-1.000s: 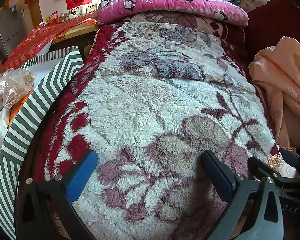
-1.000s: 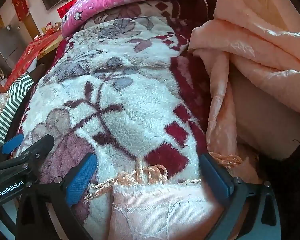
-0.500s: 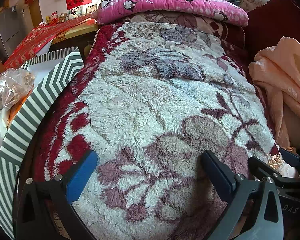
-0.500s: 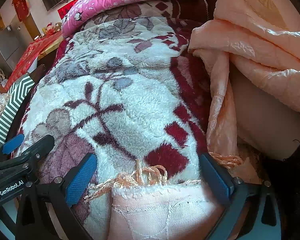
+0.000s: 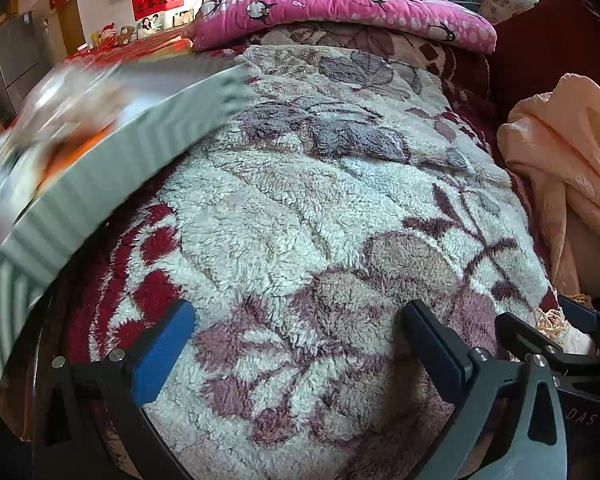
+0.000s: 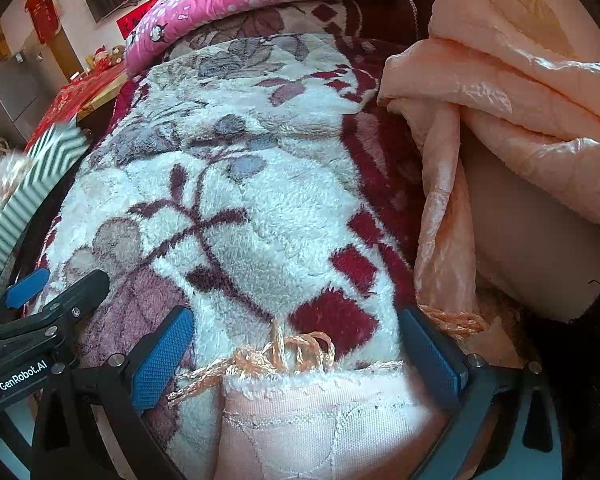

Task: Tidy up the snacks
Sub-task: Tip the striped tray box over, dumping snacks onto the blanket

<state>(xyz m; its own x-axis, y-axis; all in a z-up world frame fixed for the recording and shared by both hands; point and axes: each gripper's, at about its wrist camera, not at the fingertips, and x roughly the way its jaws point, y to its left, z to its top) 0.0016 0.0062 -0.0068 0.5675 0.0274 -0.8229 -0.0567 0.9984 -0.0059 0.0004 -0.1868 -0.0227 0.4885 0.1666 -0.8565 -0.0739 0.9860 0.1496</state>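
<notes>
A box with green-and-white chevron stripes (image 5: 112,168) comes in from the left over the fleece blanket, blurred by motion, with bagged snacks (image 5: 64,116) in it. It also shows at the left edge of the right wrist view (image 6: 40,176). My left gripper (image 5: 300,344) is open and empty, low over the blanket, to the right of the box. My right gripper (image 6: 300,352) is open and empty over the blanket's near edge and a pink quilted cloth (image 6: 320,424). The left gripper also shows in the right wrist view (image 6: 56,300).
A white, maroon and mauve floral fleece blanket (image 5: 320,200) covers the surface. A pink penguin-print quilt (image 5: 340,4) lies at the far end. A crumpled peach blanket (image 6: 520,120) piles up on the right. A red-covered table (image 5: 140,44) stands at the far left.
The striped box with the snack bags has swung in from the left onto the blanket and is blurred by motion. Both grippers have stayed where they were, open.
</notes>
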